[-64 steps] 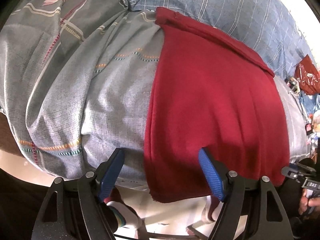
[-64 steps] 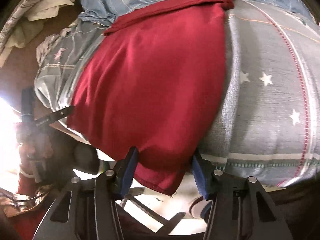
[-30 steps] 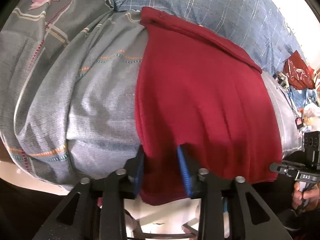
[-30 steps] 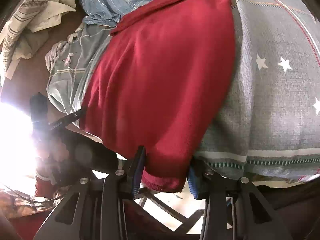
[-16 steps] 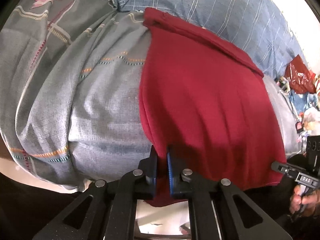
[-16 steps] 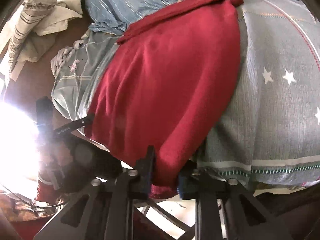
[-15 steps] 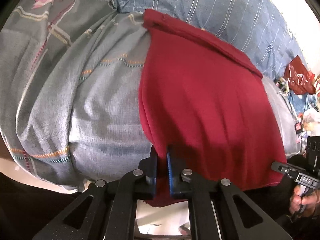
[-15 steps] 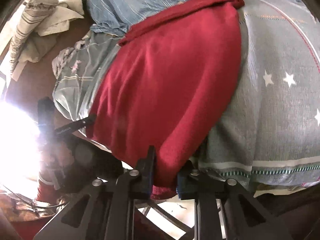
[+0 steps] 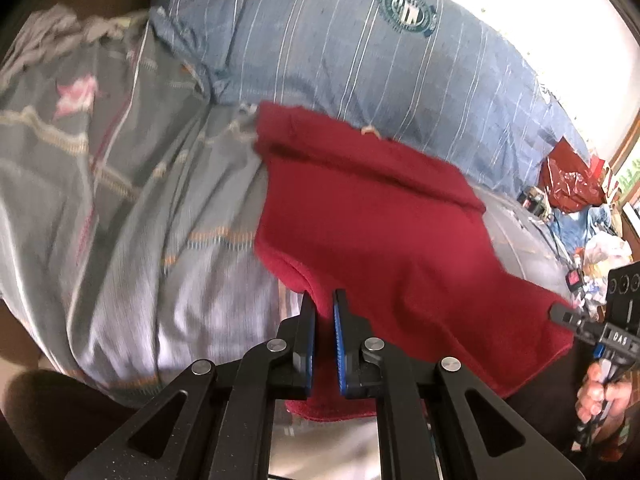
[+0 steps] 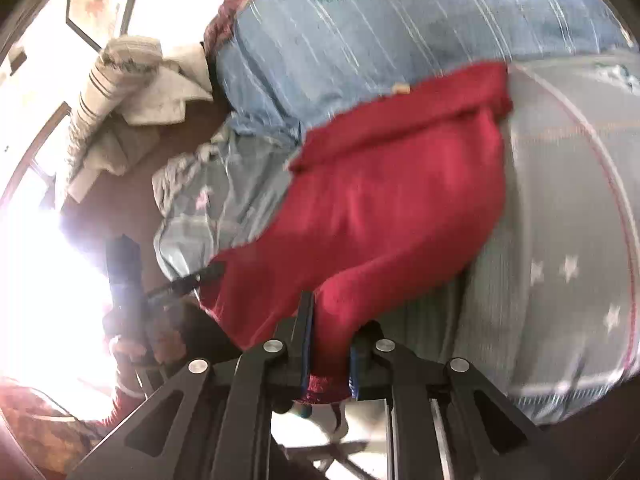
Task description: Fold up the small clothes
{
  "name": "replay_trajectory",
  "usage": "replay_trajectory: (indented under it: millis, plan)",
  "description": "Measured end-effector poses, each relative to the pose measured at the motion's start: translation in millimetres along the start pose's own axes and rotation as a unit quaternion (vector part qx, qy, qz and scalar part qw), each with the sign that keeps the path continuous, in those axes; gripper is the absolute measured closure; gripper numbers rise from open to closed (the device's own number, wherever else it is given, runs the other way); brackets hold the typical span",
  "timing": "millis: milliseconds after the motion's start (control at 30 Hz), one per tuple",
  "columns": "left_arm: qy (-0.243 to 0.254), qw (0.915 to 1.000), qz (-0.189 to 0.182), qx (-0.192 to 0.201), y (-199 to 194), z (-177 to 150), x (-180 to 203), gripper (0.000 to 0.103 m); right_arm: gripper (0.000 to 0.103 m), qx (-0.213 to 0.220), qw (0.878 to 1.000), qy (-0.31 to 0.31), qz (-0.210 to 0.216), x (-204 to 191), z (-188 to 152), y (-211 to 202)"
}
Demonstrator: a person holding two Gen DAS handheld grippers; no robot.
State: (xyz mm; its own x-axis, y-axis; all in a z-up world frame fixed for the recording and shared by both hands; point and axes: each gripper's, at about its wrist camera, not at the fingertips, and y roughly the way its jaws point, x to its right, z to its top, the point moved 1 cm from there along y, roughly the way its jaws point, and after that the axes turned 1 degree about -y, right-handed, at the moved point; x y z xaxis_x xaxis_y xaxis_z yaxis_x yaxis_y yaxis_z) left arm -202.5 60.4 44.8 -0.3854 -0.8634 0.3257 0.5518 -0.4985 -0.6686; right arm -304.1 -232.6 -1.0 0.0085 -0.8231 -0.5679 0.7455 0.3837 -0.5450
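A small red garment (image 9: 380,232) lies spread on a grey patterned bedsheet (image 9: 140,240); its near hem is raised off the bed. My left gripper (image 9: 323,300) is shut on the hem's left corner, with red fabric pinched between the blue pads. In the right wrist view the same red garment (image 10: 400,200) bunches into my right gripper (image 10: 334,312), whose jaws are closing with the pads pressing on the right corner. Each view shows the other gripper at the opposite corner: the right gripper (image 9: 580,320) and the left gripper (image 10: 200,276).
A blue striped cover (image 9: 340,40) with a round emblem lies beyond the garment. A red bag (image 9: 572,184) and clutter sit at the far right. Folded towels (image 10: 132,80) rest on a brown surface at the left. A hand (image 9: 600,392) holds the right gripper.
Both grippers went from open around the near hem to shut on it. They then rose, lifting the hem off the bed edge and tilting the views up toward the far cover.
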Motion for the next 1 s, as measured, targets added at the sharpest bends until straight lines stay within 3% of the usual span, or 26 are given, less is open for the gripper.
replay_trajectory:
  millis: [300, 433, 667, 1000]
  plan:
    - [0.012, 0.9987, 0.025, 0.042, -1, 27, 4, 0.096, 0.091, 0.073, 0.997, -0.010, -0.022, 0, 49, -10]
    - [0.024, 0.9967, 0.045, 0.063, 4, 36, 13, 0.096, 0.091, 0.081, 0.995, -0.023, -0.045, -1, 61, -6]
    - [0.008, 0.9960, 0.044, 0.077, 18, 58, 16, 0.096, 0.091, 0.098, 0.993, -0.019, -0.056, 13, 84, -3]
    - [0.006, 0.9956, 0.058, 0.074, 40, 73, 17, 0.096, 0.091, 0.108, 0.992, -0.006, -0.065, 26, 106, 8]
